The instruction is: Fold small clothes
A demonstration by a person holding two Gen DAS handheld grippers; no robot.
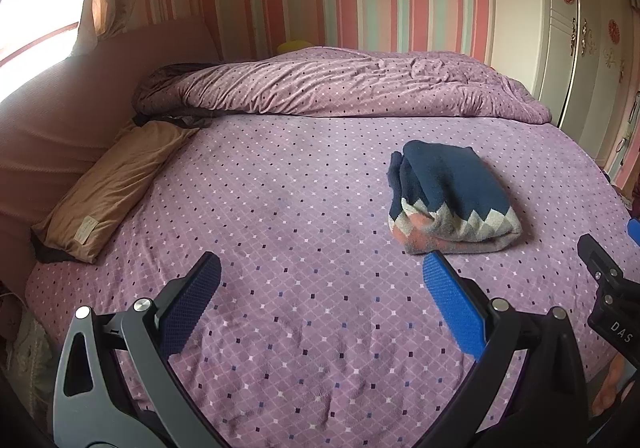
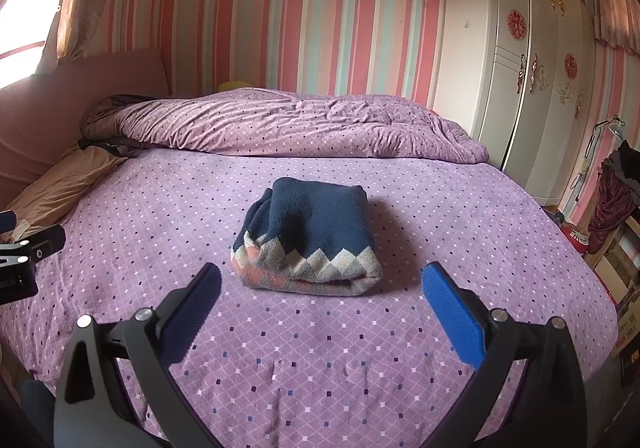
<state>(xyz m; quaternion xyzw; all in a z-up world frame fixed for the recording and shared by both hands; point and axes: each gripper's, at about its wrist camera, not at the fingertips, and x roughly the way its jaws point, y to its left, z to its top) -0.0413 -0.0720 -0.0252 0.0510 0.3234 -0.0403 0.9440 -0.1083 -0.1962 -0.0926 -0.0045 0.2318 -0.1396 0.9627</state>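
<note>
Folded navy sweater (image 2: 308,236) with a zigzag hem lay on the purple bed (image 2: 320,360), just ahead of the right gripper (image 2: 322,284), whose jaws stood wide apart and empty. Left gripper (image 1: 322,276), jaws likewise spread, sat left of it.

Left gripper (image 1: 322,268): jaws spread wide, nothing between blue pads, raised, apart from surface below. Right gripper (image 2: 322,278): jaws equally wide, empty, level with left, just beside it. Each gripper's body shows at edge of other's view. Possibly fingers (image 1: 610,388) at lower right, blurred.
</note>
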